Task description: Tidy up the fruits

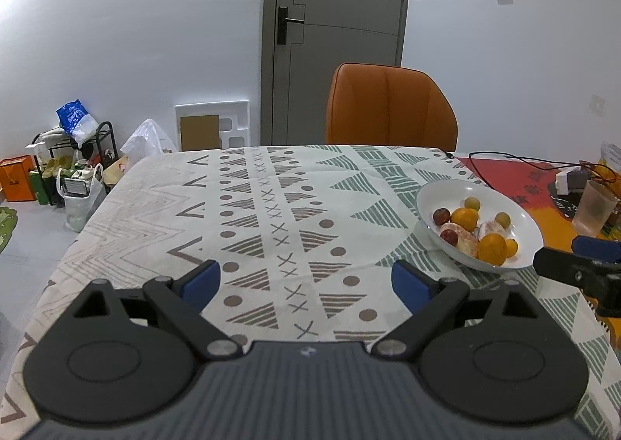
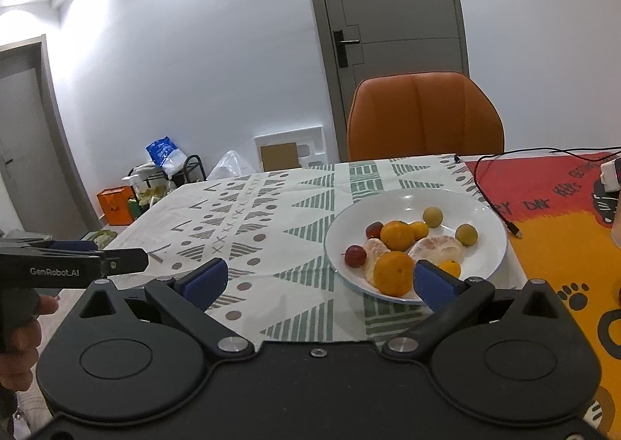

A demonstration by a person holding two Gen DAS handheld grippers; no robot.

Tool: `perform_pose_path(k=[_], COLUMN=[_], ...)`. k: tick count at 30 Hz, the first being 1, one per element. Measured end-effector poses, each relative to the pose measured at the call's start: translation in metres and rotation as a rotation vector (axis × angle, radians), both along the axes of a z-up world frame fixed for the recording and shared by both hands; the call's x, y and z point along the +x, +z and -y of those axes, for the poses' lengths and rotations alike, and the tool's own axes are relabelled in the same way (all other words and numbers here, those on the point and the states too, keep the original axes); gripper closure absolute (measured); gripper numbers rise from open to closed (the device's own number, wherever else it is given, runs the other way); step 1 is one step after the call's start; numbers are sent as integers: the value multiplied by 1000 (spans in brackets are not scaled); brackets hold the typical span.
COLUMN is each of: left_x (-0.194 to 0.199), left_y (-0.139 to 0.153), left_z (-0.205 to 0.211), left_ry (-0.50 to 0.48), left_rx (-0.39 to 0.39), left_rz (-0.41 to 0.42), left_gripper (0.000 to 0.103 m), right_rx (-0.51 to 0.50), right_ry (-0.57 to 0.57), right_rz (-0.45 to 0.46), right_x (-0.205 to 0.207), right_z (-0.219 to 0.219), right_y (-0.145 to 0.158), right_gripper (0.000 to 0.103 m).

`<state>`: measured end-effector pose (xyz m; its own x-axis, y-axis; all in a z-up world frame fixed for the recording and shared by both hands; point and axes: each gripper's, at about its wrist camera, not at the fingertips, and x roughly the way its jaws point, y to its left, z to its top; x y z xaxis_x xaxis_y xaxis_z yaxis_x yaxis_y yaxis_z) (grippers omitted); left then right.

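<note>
A white plate [image 2: 388, 207] on the patterned tablecloth [image 2: 271, 230] holds oranges [image 2: 394, 272], peeled citrus pieces [image 2: 436, 247], small red fruits [image 2: 355, 255] and small yellow-green fruits [image 2: 432, 216]. My right gripper [image 2: 320, 282] is open just in front of the plate. Its right pad [image 2: 434, 284] overlaps the plate's near rim, and nothing is between the pads. My left gripper [image 1: 306, 282] is open over bare cloth, left of the plate [image 1: 438, 195]. Each gripper shows in the other's view: the right gripper [image 1: 559, 253] beside the plate, the left gripper [image 2: 136, 259] held by a hand [image 2: 23, 343].
An orange chair [image 1: 388, 110] stands at the table's far edge before a grey door [image 1: 337, 32]. Right of the plate lie a red and orange mat [image 2: 543, 214], a black cable [image 2: 493, 203], a white charger [image 1: 568, 178] and a frosted cup [image 1: 592, 209]. Bags and a rack [image 1: 73, 160] crowd the floor at left.
</note>
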<state>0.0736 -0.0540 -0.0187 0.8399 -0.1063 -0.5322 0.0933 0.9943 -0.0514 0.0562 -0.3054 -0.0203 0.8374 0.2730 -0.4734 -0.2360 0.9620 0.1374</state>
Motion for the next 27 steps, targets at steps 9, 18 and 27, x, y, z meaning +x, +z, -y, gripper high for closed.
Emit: perform_pose_path(k=[9,18,27], left_x=[-14,-23,-27], left_y=[-3,-4,-5], left_z=[-10,-22,-24], left_ry=[4,18,11], left_rx=[3,-3,-2], left_rz=[-3,-14,-18], left_gripper=[9,9,9], right_rx=[-8,-17,-14], right_ry=[8,9,6], right_rz=[-7,2,0], right_x=[-10,-17,-18], right_z=[-8,-12,-10], right_y=[-1,1,-1], right_gripper=[0,0,0])
